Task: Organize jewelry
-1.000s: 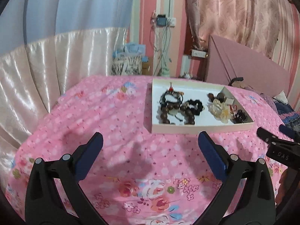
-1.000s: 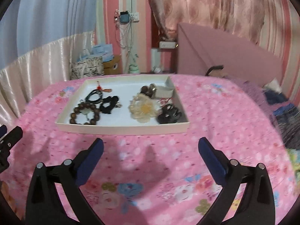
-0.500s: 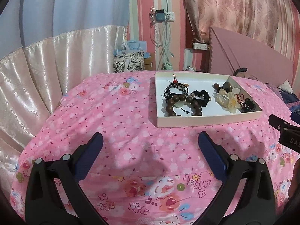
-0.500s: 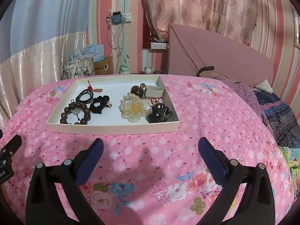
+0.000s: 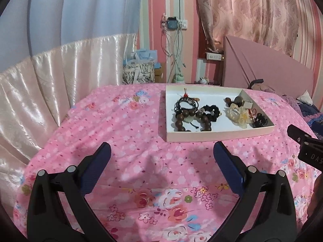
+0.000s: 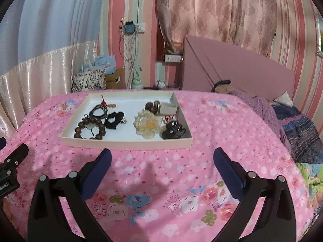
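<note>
A shallow cream tray lies on the pink floral bedspread. Inside it are a brown wooden bead bracelet, black cord bracelets, a black scrunchie, a cream fabric flower, a black hair claw and small pieces in the far corner. My left gripper is open over the bedspread, short of the tray's left end. My right gripper is open too, just before the tray's near wall. Neither holds anything.
The pink bedspread spreads wide around the tray. Folded clothes lie at the right. A pink headboard, a satin curtain and bags stand behind the bed. Each gripper's body shows at the other view's edge.
Both cameras shifted slightly: the tray sits a little lower and nearer in each view than half a second ago. Both grippers stayed open; nothing in the tray moved.
</note>
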Demonstrator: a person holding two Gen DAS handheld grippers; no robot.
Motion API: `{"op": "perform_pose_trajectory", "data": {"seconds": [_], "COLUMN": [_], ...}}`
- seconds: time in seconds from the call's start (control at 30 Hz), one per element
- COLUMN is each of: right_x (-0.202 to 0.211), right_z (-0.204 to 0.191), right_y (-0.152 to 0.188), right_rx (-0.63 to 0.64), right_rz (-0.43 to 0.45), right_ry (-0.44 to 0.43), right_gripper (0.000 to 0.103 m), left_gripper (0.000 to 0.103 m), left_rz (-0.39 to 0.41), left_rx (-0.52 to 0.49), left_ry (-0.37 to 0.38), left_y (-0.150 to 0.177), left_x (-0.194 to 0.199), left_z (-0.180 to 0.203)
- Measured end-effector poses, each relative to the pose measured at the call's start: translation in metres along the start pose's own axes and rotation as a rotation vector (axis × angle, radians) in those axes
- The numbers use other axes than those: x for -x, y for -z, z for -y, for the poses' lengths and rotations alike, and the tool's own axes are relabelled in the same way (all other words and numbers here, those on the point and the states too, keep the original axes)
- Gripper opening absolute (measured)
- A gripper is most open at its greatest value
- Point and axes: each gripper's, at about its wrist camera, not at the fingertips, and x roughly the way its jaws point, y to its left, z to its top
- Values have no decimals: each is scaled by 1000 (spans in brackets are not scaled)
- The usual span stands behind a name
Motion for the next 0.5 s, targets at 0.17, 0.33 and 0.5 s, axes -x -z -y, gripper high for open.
{"op": "perform_pose_trajectory", "data": {"seconds": [0.17,0.33,0.5], "right_x": [37,68,87], "right_z": [3,5,7], "right_y": [-7,-3,10], "right_rx": [-16,-20,-26], "right_rz": [43,64,70], "right_ry": [-11,-3,18], "right_gripper": [101,101,101], "left_gripper": [100,100,100], "left_rz": [37,42,50], "left_rx": [-9,-11,-19], "left_ry": [-9,3,14], "left_y": [-4,8,25], "left_x": [35,62,83], "left_z": [0,-2,-2]}}
